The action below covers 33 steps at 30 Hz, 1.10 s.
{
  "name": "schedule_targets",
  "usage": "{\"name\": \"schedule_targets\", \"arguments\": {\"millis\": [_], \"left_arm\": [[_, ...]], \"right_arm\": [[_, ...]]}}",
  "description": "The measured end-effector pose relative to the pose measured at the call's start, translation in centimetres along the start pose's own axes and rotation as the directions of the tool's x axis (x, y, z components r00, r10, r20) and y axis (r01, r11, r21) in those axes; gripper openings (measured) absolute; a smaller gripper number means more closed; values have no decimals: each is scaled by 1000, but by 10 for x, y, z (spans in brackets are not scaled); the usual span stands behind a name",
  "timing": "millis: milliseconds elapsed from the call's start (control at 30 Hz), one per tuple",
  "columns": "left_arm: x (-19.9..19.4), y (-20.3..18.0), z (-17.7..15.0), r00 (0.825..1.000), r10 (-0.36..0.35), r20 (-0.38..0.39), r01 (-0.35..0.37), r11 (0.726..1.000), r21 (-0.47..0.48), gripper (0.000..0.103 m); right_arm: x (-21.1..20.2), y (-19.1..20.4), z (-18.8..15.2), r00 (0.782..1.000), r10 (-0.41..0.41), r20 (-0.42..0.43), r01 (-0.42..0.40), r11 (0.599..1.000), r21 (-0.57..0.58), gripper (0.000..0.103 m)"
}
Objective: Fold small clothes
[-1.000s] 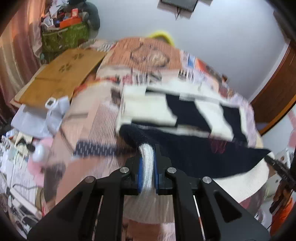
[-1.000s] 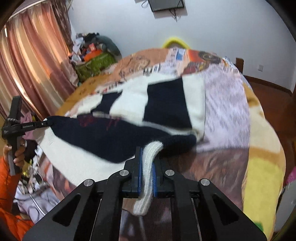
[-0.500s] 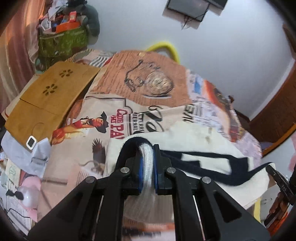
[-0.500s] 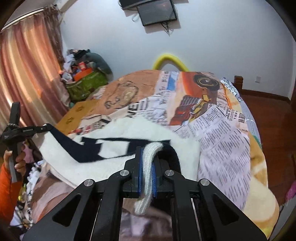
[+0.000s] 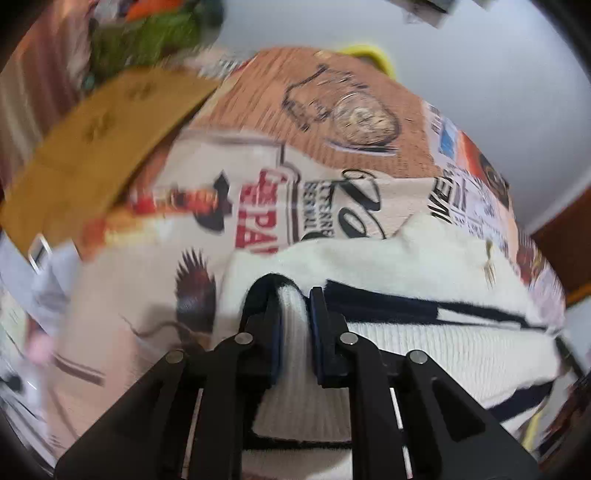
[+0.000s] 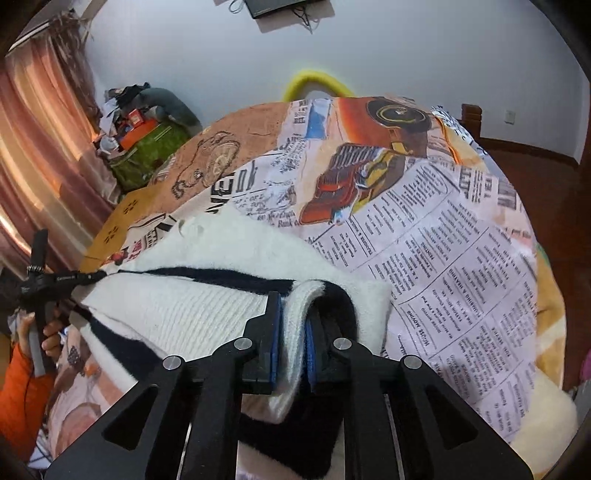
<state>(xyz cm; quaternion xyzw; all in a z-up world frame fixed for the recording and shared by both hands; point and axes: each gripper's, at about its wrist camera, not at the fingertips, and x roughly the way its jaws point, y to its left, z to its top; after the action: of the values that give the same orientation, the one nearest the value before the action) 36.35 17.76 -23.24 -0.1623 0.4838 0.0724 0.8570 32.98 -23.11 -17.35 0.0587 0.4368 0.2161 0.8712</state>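
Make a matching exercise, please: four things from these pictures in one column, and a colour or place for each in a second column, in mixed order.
Things:
1. sweater
2. wooden board
3. curtain
4. screen

Descriptions:
A. pink, at the left side of the room
B. cream with dark navy stripes, its ribbed hem between the fingers of both grippers
C. dark, high on the white wall
D. brown, flat, beside the printed blanket

Pairs: 1-B, 2-D, 3-A, 4-C
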Motion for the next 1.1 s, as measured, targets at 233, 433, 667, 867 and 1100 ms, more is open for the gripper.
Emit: {"name": "schedule_targets", "arguments": {"millis": [233, 433, 667, 867, 1100], "left_arm": [[-56, -17, 10, 970, 134, 203, -155, 984, 92, 69], [-79, -17, 4, 972, 119, 202, -147, 980, 131, 70], [-76, -17, -48, 982, 143, 122, -170, 954, 248, 81], [-56, -12, -82, 989, 147, 14, -145, 948, 282, 81], [-31, -36, -84, 989, 147, -12, -134, 930, 343, 81]], "right_arm": [[-34, 11, 10, 995, -34, 95, 38, 998, -49, 43], [-71, 11, 15, 977, -68, 200, 75, 997, -27, 69], [-70, 31, -17, 991, -42, 130, 56, 992, -112, 69], [-50, 40, -47, 999, -47, 27, 51, 983, -176, 69], [-5, 48, -46, 995, -67, -72, 49, 971, -233, 69]]}}
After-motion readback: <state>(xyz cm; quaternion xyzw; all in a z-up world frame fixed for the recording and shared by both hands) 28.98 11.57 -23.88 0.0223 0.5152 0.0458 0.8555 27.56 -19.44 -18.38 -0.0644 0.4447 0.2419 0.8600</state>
